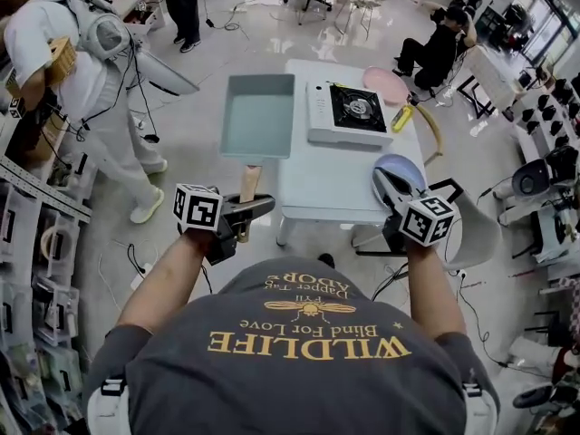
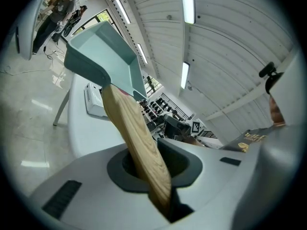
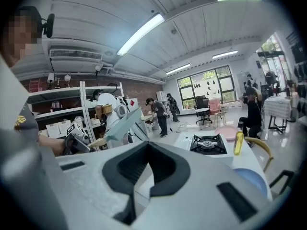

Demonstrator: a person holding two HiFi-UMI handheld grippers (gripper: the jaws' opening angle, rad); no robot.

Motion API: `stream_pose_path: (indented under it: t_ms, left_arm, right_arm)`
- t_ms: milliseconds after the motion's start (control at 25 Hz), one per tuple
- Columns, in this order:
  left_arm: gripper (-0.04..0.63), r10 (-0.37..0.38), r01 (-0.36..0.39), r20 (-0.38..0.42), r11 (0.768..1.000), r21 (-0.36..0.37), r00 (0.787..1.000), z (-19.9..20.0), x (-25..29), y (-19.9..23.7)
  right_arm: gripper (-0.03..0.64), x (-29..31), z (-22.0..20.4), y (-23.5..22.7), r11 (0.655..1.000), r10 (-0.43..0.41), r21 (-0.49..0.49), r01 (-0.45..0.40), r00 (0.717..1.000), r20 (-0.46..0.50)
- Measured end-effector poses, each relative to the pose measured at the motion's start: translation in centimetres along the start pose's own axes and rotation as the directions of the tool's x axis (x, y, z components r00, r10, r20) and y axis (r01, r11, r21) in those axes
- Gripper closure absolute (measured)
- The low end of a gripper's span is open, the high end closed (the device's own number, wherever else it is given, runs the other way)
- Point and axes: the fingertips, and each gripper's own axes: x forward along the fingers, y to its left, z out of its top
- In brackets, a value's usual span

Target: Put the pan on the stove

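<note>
A pale teal rectangular pan (image 1: 258, 116) with a wooden handle (image 1: 249, 184) hangs level over the floor, just left of the white table (image 1: 317, 184). My left gripper (image 1: 246, 214) is shut on the handle's end. In the left gripper view the handle (image 2: 136, 143) runs out from between the jaws of the left gripper (image 2: 158, 181) up to the pan (image 2: 108, 56). The portable gas stove (image 1: 349, 111) with its black burner sits on the table's far half. My right gripper (image 1: 391, 188) hovers over the table's near right corner, jaws together and empty. The right gripper view shows the right gripper (image 3: 139, 186), the stove (image 3: 207, 145) and the pan (image 3: 122, 121).
A pink plate (image 1: 385, 84) and a yellow bottle (image 1: 402, 118) lie right of the stove. A blue plate (image 1: 405, 167) sits under the right gripper. A person in white (image 1: 91, 80) stands at the left by shelves (image 1: 36, 270). Another person (image 1: 439, 48) sits beyond the table.
</note>
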Motion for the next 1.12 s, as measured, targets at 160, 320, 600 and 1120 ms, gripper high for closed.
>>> stream_pose_path:
  t_ms: [160, 320, 600, 1120]
  left_arm:
    - [0.531, 0.029, -0.029, 0.01, 1.0, -0.004, 1.0, 2.6, 4.6, 1.4]
    - [0.531, 0.067, -0.066, 0.055, 0.998, -0.017, 0.996, 4.3, 11.1, 2.2]
    - [0.531, 0.094, -0.088, 0.116, 0.995, -0.054, 0.989, 8.4, 17.0, 4.0]
    - [0.529, 0.075, -0.076, -0.075, 0.997, -0.016, 0.994, 10.7, 17.6, 9.3]
  right_arm:
    - [0.617, 1.4, 1.1, -6.2, 0.999, 0.039, 0.01, -0.039, 0.999, 0.017]
    - [0.617, 1.6, 0.9, -13.6, 0.994, 0.108, 0.014, -0.108, 0.994, 0.019]
    - [0.617, 4.7, 2.4, -21.4, 0.982, 0.187, -0.001, -0.187, 0.982, -0.007]
    - [0.617, 7.9, 0.8, -24.5, 0.992, 0.117, 0.059, -0.116, 0.993, -0.015]
